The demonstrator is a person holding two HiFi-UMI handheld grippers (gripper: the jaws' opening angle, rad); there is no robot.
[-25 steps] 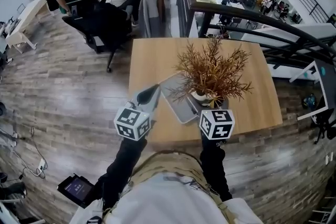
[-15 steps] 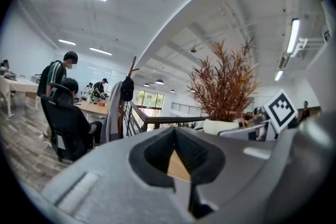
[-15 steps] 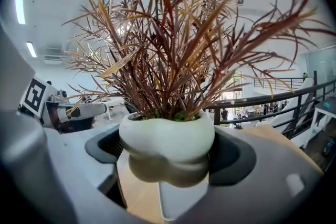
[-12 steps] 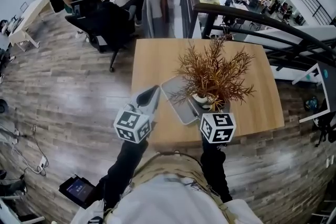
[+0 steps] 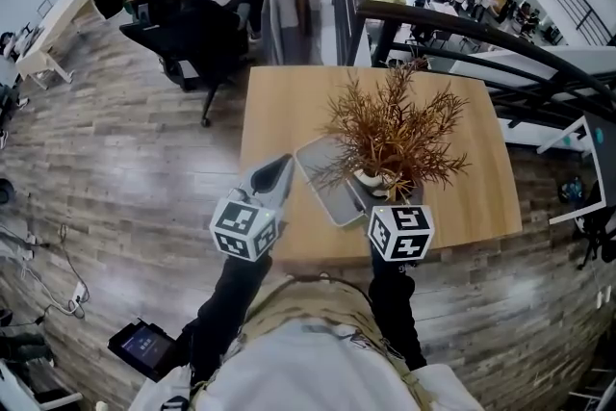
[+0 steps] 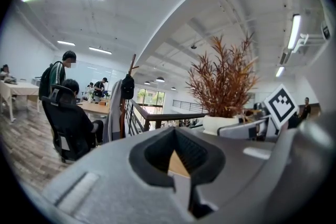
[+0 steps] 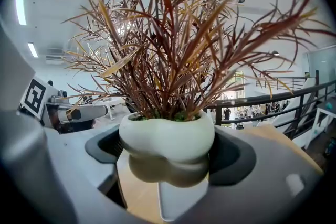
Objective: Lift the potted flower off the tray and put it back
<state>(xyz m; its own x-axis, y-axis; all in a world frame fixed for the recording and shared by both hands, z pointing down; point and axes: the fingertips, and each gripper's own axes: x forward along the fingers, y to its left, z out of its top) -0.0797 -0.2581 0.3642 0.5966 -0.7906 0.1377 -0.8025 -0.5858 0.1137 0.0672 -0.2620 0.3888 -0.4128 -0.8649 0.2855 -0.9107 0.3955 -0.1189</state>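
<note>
Right gripper (image 7: 165, 157): jaws clamped on the white pot (image 7: 167, 131) of the potted flower (image 5: 390, 135), one jaw either side, foliage rising straight ahead. Grey tray (image 7: 184, 202) directly beneath the jaws; pot-to-tray contact not discernible. Left gripper (image 6: 182, 183): jaws together, nothing between them, over the wooden table (image 5: 289, 106), flower off to its right.

You see a white pot (image 7: 167, 136) with rust-brown leaves (image 5: 390, 132), a grey tray (image 5: 322, 178), a light wood table (image 5: 279, 101), a grey-brown plank floor (image 5: 115, 159), and black-and-white square-patterned cubes (image 5: 243, 228).
</note>
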